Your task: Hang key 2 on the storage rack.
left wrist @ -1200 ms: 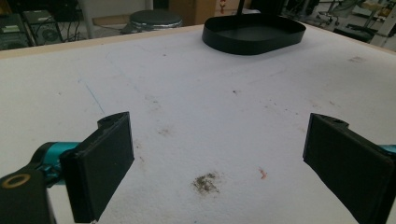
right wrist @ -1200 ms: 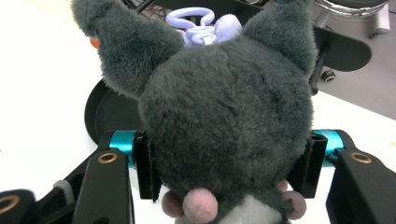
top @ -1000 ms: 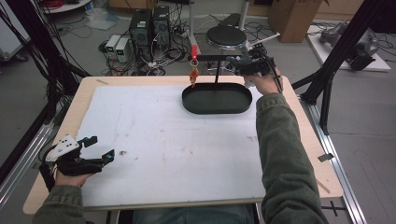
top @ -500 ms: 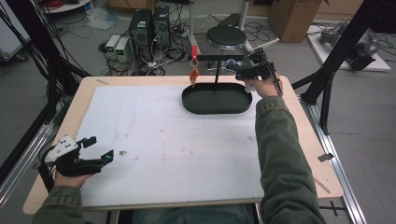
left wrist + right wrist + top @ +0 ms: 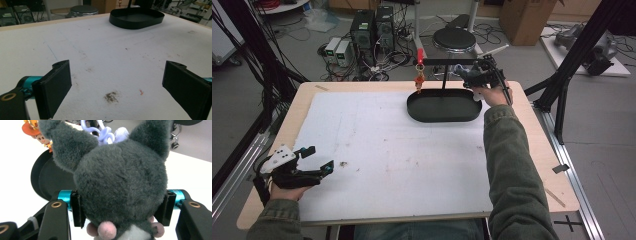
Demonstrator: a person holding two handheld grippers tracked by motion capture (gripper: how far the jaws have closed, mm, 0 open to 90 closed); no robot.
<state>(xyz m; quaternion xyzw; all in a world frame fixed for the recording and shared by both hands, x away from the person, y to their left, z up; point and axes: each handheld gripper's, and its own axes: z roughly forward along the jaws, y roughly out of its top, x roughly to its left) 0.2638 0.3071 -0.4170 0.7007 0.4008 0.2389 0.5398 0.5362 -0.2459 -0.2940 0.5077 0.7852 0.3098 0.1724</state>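
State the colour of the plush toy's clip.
The clip on the plush toy is pale lilac, clearest in the right gripper view.

Tray (image 5: 444, 114) at table's (image 5: 532, 150) far edge, plush toy (image 5: 120, 185) above its right end

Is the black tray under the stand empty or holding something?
Empty. The left gripper view shows the tray with a bare floor; the plush sits clamped in the right gripper's jaws.

The wide white mat (image 5: 397, 150) between the left gripper (image 5: 314, 160) and the black tray (image 5: 444, 107) lies bare and open to passage. At the far edge, the way is blocked by the tray's upright post (image 5: 443, 82), crossbar and hanging orange figure (image 5: 418, 82)
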